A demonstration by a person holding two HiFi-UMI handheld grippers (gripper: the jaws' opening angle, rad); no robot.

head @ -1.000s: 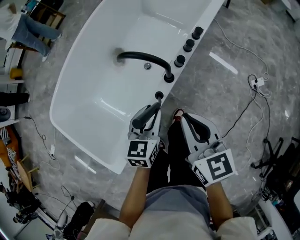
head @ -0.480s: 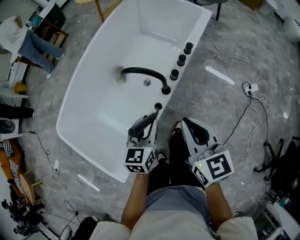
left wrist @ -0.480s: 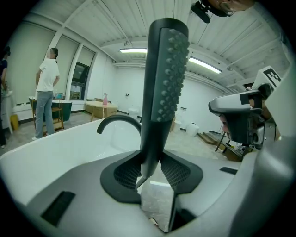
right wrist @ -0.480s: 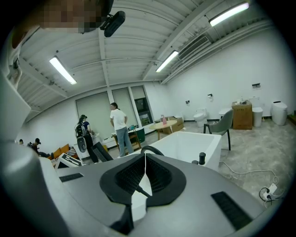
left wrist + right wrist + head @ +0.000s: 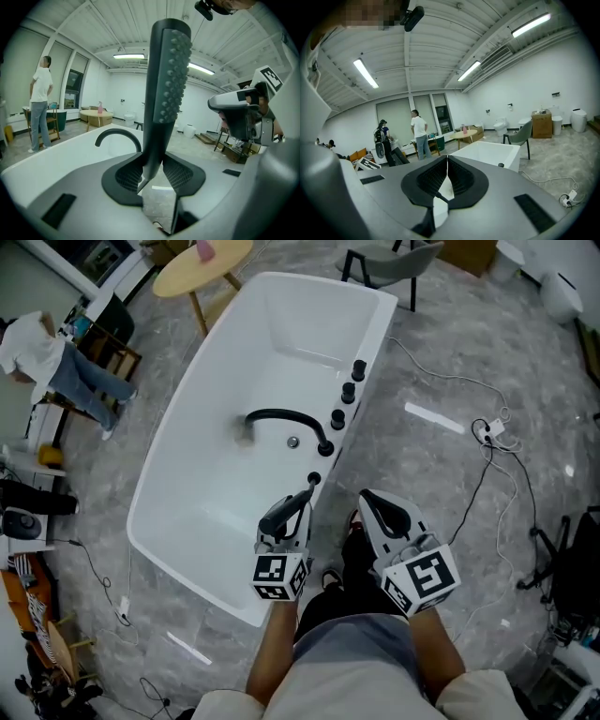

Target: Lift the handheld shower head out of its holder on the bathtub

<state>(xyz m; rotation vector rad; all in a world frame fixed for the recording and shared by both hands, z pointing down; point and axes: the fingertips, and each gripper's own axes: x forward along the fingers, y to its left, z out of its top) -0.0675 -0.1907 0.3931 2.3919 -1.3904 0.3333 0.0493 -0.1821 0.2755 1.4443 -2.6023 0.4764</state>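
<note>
Black ribbed pads of the left claw (image 5: pixel 152 169) are pinched onto the slim lower neck of the handheld shower head (image 5: pixel 167 79). It stands upright between them, its nubbed spray face turned toward the right claw's side. No view shows whether its foot sits in the holder.

From the head view, this claw reaches out from the person's left forearm to the near long rim of the white bathtub (image 5: pixel 309 310), with its marker cube (image 5: pixel 278 577) facing up. Beside it but apart, over the grey marble floor (image 5: pixel 450 352), the right claw (image 5: pixel 366 501) has its pads pressed together with nothing between them.

Just beyond the left claw's tips, a black arched spout (image 5: pixel 281 417) rises from that rim and curves over the basin. Past it, three round black knobs (image 5: pixel 348 390) sit in a row along the same rim.

On the floor to the right of the tub, a white cable with a plug block (image 5: pixel 486 430) trails off toward the person's right. At the tub's far end stand a small round wooden counter (image 5: pixel 197 266) carrying a pink bottle (image 5: pixel 203 248), and a grey chair (image 5: pixel 389 261). Well off to the left, a person in a white top (image 5: pixel 37 348) stands by some shelving
</note>
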